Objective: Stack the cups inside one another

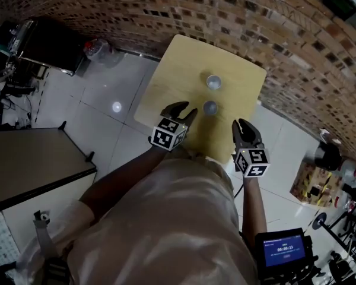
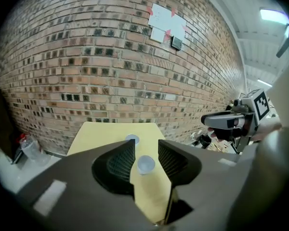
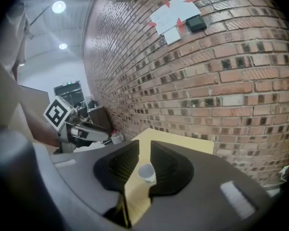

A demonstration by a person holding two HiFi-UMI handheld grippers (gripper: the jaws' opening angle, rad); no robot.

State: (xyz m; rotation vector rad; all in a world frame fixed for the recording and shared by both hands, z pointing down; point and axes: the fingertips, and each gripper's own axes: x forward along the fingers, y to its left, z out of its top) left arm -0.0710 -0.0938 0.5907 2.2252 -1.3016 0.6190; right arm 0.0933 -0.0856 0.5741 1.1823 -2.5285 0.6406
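Two small translucent cups stand upright and apart on the yellow table (image 1: 166, 88): a far cup (image 1: 213, 82) and a near cup (image 1: 210, 107). My left gripper (image 1: 186, 108) hovers over the table just left of the near cup, jaws open and empty. In the left gripper view the near cup (image 2: 145, 164) shows through the gap of the left gripper (image 2: 146, 143), and the far cup (image 2: 132, 139) lies beyond it. My right gripper (image 1: 244, 124) hangs at the table's near right edge, open and empty. In the right gripper view one cup (image 3: 147, 173) shows past the right gripper (image 3: 144, 146).
A brick wall (image 1: 273, 34) runs behind the table, with papers taped to it (image 2: 166, 20). A dark desk (image 1: 29, 159) stands at the left on the white tiled floor (image 1: 101, 94). Clutter (image 1: 326, 177) lies at the right.
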